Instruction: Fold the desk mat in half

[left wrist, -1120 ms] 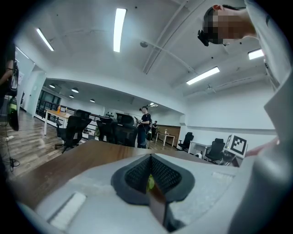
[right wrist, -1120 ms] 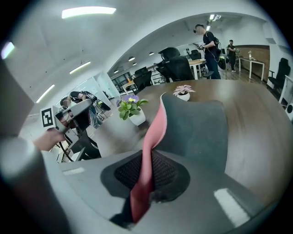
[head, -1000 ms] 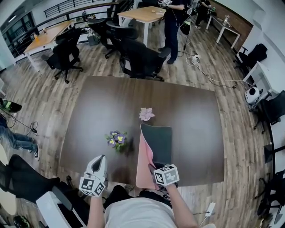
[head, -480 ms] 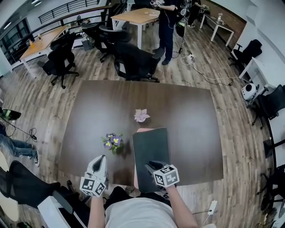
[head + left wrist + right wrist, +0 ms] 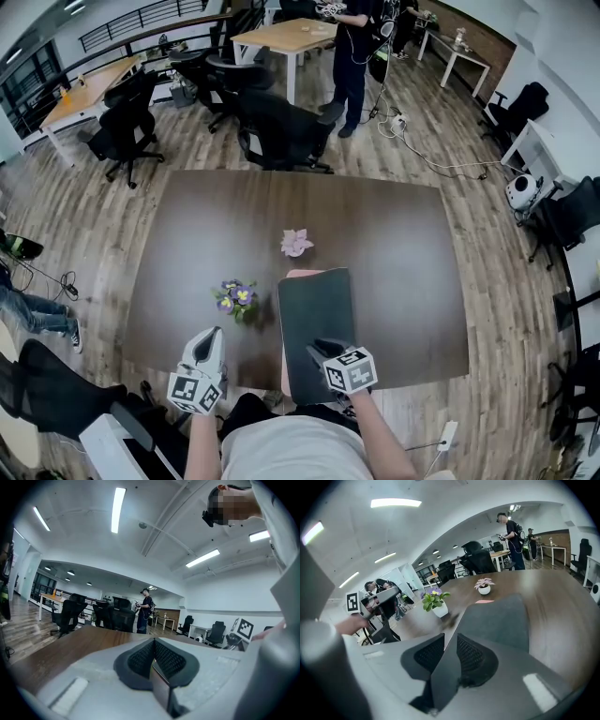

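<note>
The desk mat (image 5: 314, 323) lies folded on the brown table (image 5: 403, 244), dark grey side up, with a pink sliver (image 5: 300, 273) showing at its far end. My right gripper (image 5: 323, 352) sits at the mat's near edge. In the right gripper view the mat (image 5: 497, 620) runs between the jaws of my right gripper (image 5: 450, 656); it lies against the right pad, with a thin gap at the left pad. My left gripper (image 5: 204, 354) hovers at the table's front edge, left of the mat, shut and empty. The left gripper view shows its closed pads (image 5: 153, 660) touching nothing.
A potted purple flower (image 5: 236, 296) stands just left of the mat, and a small pink flower pot (image 5: 296, 243) just beyond its far end. Black office chairs (image 5: 281, 131) line the table's far side. A person (image 5: 356, 47) stands farther back by a wooden desk.
The mat's lifted half, pink underside showing a second ago, has dropped flat onto the other half, grey up. My right gripper came down with it. The left gripper stayed put.
</note>
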